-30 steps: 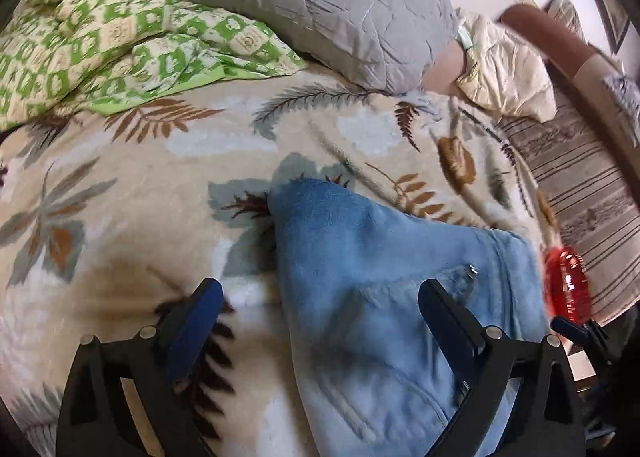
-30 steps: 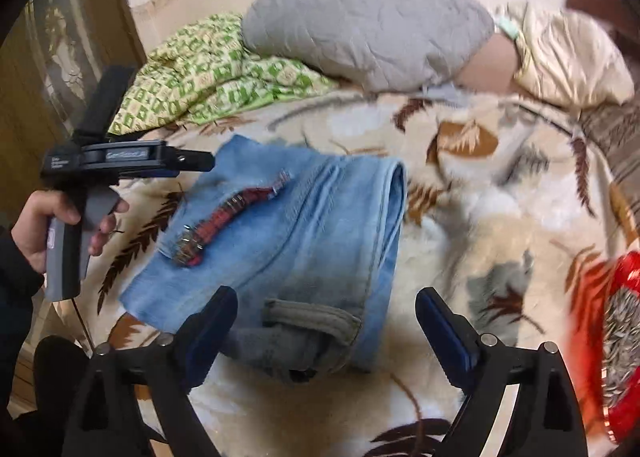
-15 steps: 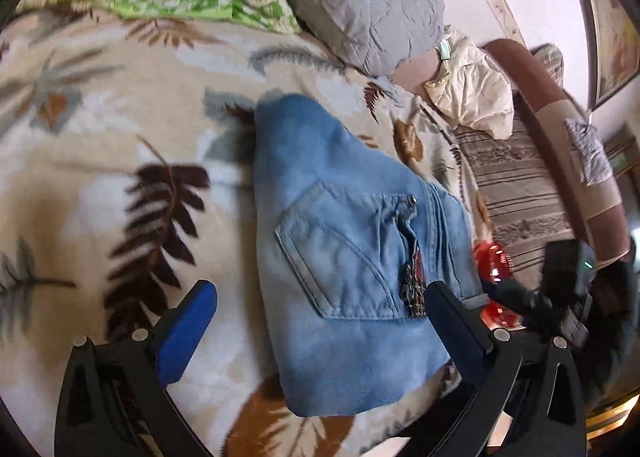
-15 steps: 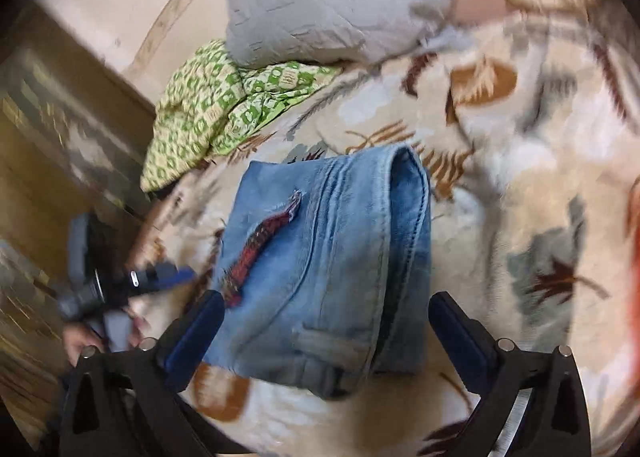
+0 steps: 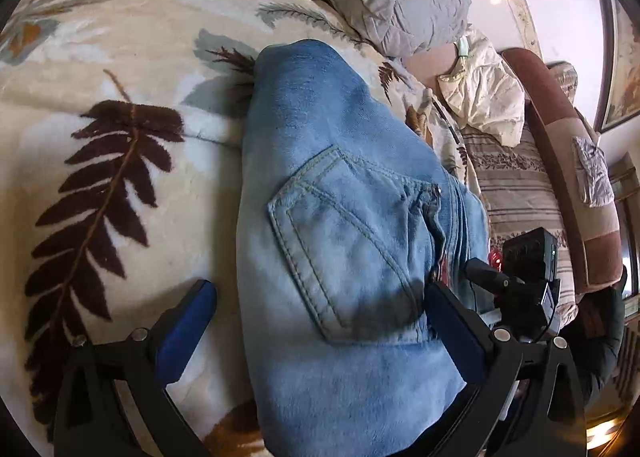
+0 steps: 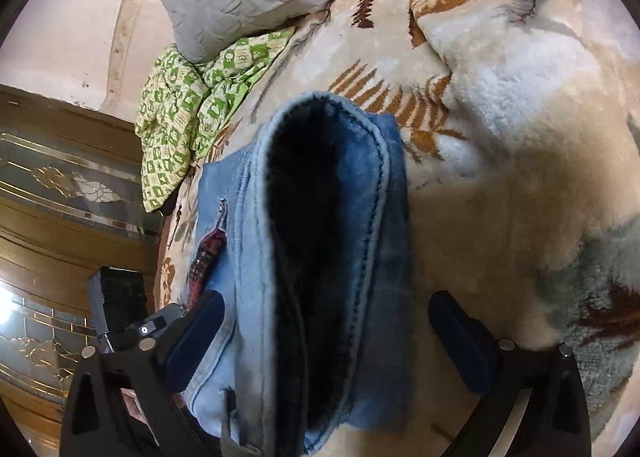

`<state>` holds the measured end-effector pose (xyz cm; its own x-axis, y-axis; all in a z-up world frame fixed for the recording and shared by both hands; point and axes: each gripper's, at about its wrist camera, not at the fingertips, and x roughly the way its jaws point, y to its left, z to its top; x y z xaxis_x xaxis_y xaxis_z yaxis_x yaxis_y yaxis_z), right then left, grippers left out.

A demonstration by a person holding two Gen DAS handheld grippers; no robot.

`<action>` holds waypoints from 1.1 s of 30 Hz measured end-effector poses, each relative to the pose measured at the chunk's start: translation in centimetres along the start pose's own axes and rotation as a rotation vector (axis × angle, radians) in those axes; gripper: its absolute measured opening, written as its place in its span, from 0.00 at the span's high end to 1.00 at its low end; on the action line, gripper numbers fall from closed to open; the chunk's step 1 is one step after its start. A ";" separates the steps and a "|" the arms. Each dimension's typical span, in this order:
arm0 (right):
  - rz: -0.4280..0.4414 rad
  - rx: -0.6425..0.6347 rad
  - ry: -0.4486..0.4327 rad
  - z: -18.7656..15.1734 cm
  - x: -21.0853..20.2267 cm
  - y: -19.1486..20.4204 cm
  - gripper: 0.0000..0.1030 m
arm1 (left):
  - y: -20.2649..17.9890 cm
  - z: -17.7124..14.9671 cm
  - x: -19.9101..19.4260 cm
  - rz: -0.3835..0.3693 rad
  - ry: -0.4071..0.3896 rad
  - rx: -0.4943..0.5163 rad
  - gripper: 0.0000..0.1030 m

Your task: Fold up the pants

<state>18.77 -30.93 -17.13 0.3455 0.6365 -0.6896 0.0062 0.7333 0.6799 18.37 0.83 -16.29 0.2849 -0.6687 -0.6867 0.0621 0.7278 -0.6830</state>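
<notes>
The folded blue denim pants [image 5: 344, 257] lie on the beige leaf-patterned fleece blanket [image 5: 120, 69] of the bed. The left gripper [image 5: 320, 321] and right gripper [image 6: 326, 337] hang released, straddling opposite ends, probably to grasp them for another fold.

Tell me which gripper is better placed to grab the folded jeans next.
Probably right: the right gripper stands open astride the jeans' thick edge. The left gripper is open over the flat pocket.
</notes>
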 end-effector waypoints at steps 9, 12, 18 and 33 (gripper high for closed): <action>-0.032 -0.001 0.031 0.6 1.0 0.5 0.00 | -0.2 0.6 0.7 0.005 0.003 0.000 0.00; -0.035 0.002 0.036 0.7 1.2 0.6 0.00 | -0.2 0.5 0.7 0.007 -0.001 0.004 0.00; -0.060 -0.036 0.040 0.5 1.6 1.4 0.00 | -0.5 0.6 0.9 0.011 0.002 -0.003 0.00; -0.052 -0.016 0.023 0.6 1.9 1.4 0.00 | -1.1 1.0 1.4 0.023 -0.028 0.016 0.12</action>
<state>20.00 -28.88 -17.36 0.3238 0.6022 -0.7297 0.0086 0.7694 0.6387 19.63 -0.70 -16.26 0.3134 -0.6472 -0.6949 0.0706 0.7456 -0.6626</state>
